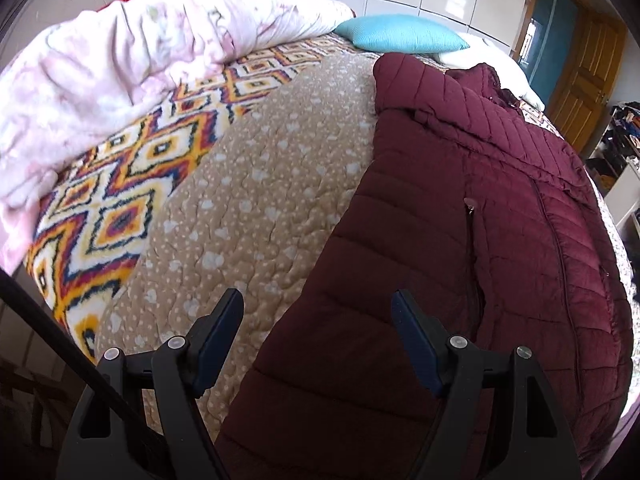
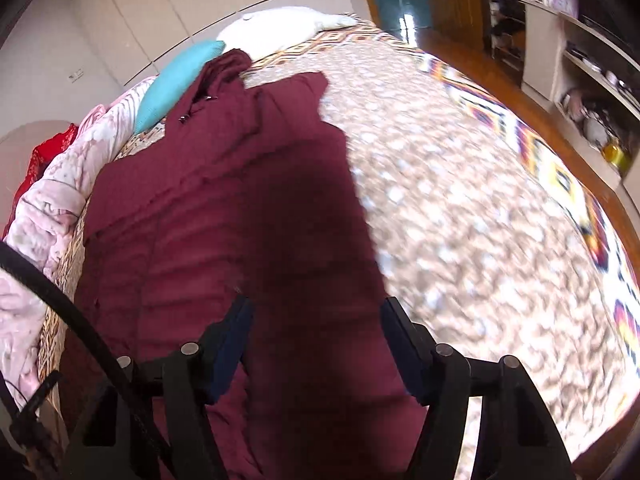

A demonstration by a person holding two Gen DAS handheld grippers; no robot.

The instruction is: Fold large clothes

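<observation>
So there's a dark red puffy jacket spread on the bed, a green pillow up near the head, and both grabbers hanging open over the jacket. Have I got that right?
Nearly. The pillow is light blue, not green; the left wrist view shows it clearly. The rest holds: the dark red jacket lies spread on the bed, and both the left gripper and the right gripper hang open above it, holding nothing.

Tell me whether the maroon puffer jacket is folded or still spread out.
Partly folded: the maroon puffer jacket lies along the bed with one sleeve laid flat; neither gripper holds it.
</observation>
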